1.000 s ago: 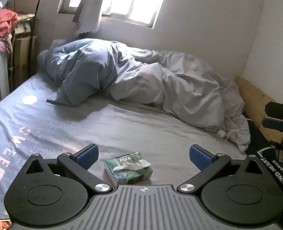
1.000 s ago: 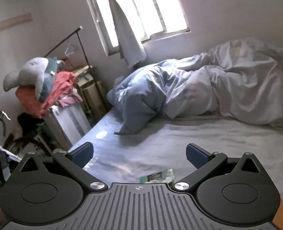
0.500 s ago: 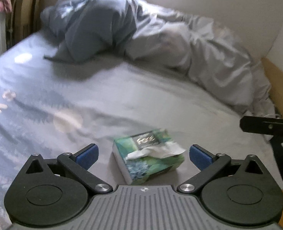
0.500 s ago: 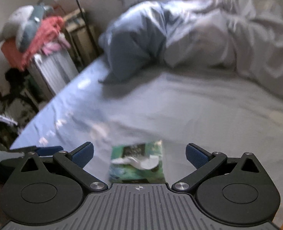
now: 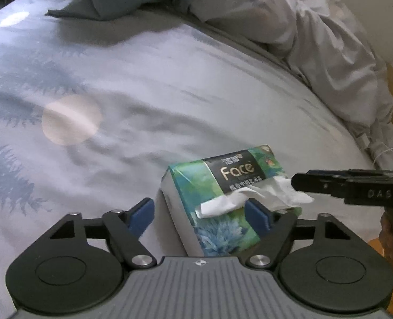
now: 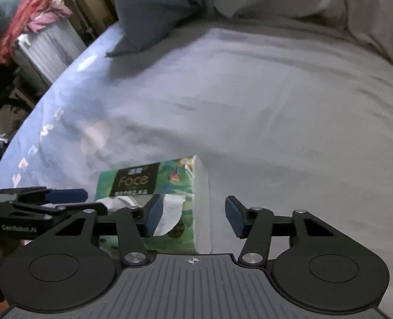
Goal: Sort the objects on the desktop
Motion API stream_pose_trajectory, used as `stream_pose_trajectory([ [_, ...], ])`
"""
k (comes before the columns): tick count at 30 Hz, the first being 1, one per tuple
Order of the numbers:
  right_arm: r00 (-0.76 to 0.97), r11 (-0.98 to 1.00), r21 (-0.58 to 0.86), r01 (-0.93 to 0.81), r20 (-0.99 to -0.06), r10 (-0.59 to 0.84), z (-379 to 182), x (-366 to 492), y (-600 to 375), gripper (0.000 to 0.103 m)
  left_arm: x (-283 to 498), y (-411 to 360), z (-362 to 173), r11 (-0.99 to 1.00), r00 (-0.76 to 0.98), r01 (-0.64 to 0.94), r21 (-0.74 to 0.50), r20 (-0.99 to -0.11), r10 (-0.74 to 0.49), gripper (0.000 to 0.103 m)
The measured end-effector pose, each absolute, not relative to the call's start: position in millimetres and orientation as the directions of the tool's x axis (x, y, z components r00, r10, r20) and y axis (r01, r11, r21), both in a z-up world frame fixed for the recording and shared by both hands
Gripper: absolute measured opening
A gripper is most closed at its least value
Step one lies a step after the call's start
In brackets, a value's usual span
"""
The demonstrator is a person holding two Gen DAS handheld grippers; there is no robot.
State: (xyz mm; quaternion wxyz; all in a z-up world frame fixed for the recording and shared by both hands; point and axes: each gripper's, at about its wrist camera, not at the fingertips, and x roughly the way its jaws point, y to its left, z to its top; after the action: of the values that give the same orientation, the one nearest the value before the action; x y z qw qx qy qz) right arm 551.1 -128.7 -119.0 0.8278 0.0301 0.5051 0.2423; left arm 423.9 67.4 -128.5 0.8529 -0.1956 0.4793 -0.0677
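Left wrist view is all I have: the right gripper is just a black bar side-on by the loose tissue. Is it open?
Observer: Yes. In the right wrist view the right gripper is open, with the tissue pack showing its white side between the pads.
Operator: Anything beside the bed on the far side?
Observer: A ribbed suitcase stands there, with red clothes piled on it.

Both tongs (image 5: 200, 216) (image 6: 193, 216) spread apart
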Motion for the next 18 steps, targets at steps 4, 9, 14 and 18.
stream_pose_trajectory([
  [4, 0.335, 0.873, 0.308, -0.379, -0.833, 0.439, -133, 558, -124, 0.030, 435, 64, -144, 0.907, 0.506, -0.082, -0.412, -0.801, -0.318, 0.062],
  [9, 0.314, 0.862, 0.313, -0.400, -0.836, 0.449, -138, 557, -118, 0.021, 435, 64, -150, 0.903, 0.496, -0.100, -0.417, -0.808, -0.318, 0.048],
  [14, 0.310, 0.856, 0.299, -0.421, -0.840, 0.446, -134, 553, -118, 0.016, 428, 66, -144, 0.905, 0.507, -0.104, -0.412, -0.805, -0.309, 0.039],
  [18, 0.338, 0.857, 0.293, -0.424, -0.827, 0.449, -116, 541, -117, 0.015, 424, 66, -137, 0.902, 0.517, -0.096, -0.422, -0.795, -0.317, 0.038],
])
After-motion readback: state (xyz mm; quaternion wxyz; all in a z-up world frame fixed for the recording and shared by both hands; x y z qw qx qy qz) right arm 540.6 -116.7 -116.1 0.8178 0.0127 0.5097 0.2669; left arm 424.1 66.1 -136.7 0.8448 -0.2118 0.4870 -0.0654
